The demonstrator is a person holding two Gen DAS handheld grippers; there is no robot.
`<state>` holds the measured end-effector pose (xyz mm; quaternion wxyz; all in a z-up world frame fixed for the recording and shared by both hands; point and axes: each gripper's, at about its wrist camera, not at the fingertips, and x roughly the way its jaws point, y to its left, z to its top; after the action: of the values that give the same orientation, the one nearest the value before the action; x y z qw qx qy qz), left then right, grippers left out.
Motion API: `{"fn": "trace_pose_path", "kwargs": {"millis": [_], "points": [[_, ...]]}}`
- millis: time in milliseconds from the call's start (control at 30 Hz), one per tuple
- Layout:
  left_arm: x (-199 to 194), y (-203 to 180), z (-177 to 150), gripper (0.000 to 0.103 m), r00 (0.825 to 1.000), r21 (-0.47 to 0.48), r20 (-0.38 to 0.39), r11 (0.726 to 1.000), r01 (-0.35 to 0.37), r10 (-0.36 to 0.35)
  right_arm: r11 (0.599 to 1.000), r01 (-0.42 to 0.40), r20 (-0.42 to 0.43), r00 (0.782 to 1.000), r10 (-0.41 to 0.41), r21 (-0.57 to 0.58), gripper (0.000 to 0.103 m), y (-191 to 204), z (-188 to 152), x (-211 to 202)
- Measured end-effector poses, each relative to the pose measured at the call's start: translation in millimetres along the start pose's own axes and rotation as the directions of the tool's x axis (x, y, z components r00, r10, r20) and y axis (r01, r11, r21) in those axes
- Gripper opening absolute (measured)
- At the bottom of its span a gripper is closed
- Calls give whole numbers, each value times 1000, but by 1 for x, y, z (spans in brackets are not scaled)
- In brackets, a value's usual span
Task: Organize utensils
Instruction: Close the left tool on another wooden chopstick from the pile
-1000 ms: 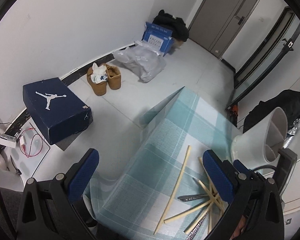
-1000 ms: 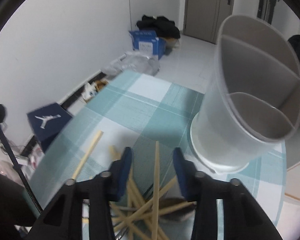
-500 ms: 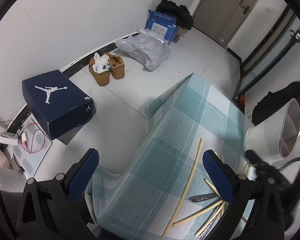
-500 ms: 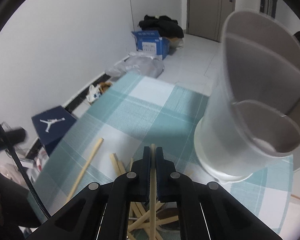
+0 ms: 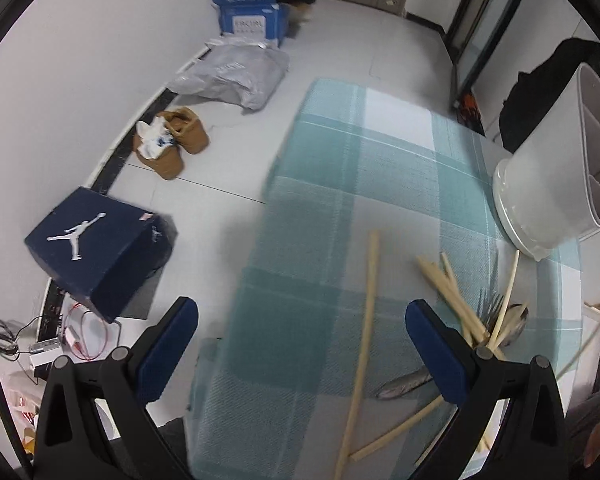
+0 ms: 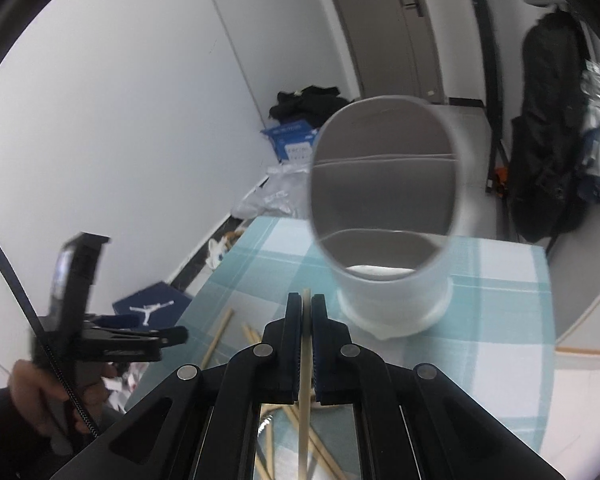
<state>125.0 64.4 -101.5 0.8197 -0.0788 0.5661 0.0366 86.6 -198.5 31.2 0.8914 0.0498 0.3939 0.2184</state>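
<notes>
A grey divided utensil holder (image 6: 384, 216) stands on the teal plaid tablecloth (image 6: 500, 320), seen also as the holder (image 5: 548, 184) at the right of the left wrist view. My right gripper (image 6: 307, 304) is shut on one wooden chopstick (image 6: 305, 364), raised above the table just in front of the holder. Loose chopsticks (image 5: 456, 300), a long single chopstick (image 5: 366, 320), and a fork and spoon (image 5: 510, 320) lie on the cloth. My left gripper (image 5: 300, 328) hangs open above the table's left part, with nothing between its blue pads (image 5: 432, 344).
On the floor to the left are a navy shoe box (image 5: 96, 248), brown shoes (image 5: 172, 144), a grey plastic bag (image 5: 236, 76) and a blue box (image 5: 252, 16). A black bag (image 6: 548, 128) leans at the far right. The table's left edge (image 5: 260, 280) drops off.
My right gripper has shut on a chopstick and lifted it up toward the holder. The left gripper has shifted over the table and rolled, staying open.
</notes>
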Motion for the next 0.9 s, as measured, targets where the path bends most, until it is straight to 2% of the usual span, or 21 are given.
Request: {"fn": "trace_pose_path", "kwargs": {"millis": [133, 233, 300, 333, 367, 433, 500, 533, 567, 600, 733, 833, 900], "points": [[10, -20, 9, 100, 998, 80, 8, 995, -58, 57, 999, -1, 54, 999, -1, 42, 4, -13, 2, -18], [20, -29, 14, 85, 995, 152, -3, 983, -101, 102, 999, 0, 69, 998, -3, 51, 4, -18, -2, -24], [28, -31, 16, 67, 993, 174, -37, 979, -108, 116, 998, -6, 74, 997, 1, 61, 4, -22, -5, -29], [29, -32, 17, 67, 992, 179, -45, 978, -107, 116, 998, -8, 77, 997, 3, 64, 4, -23, -5, -31], [28, -32, 18, 62, 993, 174, -36, 979, -106, 114, 998, -9, 80, 997, 3, 65, 4, -24, -4, -33], [27, -33, 20, 49, 995, 166, -49, 983, -82, 91, 998, -13, 86, 996, 7, 65, 4, -26, -3, -33], [27, -35, 21, 26, 997, 147, -65, 988, -38, 48, 998, -8, 91, 996, 2, 58, 4, -29, -3, -33], [27, -39, 22, 20, 997, 140, -70, 990, -27, 37, 998, -11, 91, 996, 6, 60, 4, -30, -3, -33], [27, -42, 22, 6, 997, 140, -72, 990, -23, 33, 998, -15, 91, 996, 9, 66, 4, -31, -3, -34], [28, -46, 23, 3, 997, 142, -79, 990, -16, 27, 997, -18, 90, 996, 12, 70, 4, -34, -3, -35], [25, -52, 26, 3, 997, 132, -63, 991, -25, 33, 998, -18, 90, 996, 12, 67, 4, -36, -3, -35], [9, -49, 31, 3, 1000, 93, 0, 996, -8, 8, 998, -18, 94, 996, 12, 66, 4, -35, -4, -37], [-13, -45, 31, 3, 997, 63, 76, 998, 5, -10, 998, -16, 100, 995, 9, 66, 4, -34, -4, -40]]}}
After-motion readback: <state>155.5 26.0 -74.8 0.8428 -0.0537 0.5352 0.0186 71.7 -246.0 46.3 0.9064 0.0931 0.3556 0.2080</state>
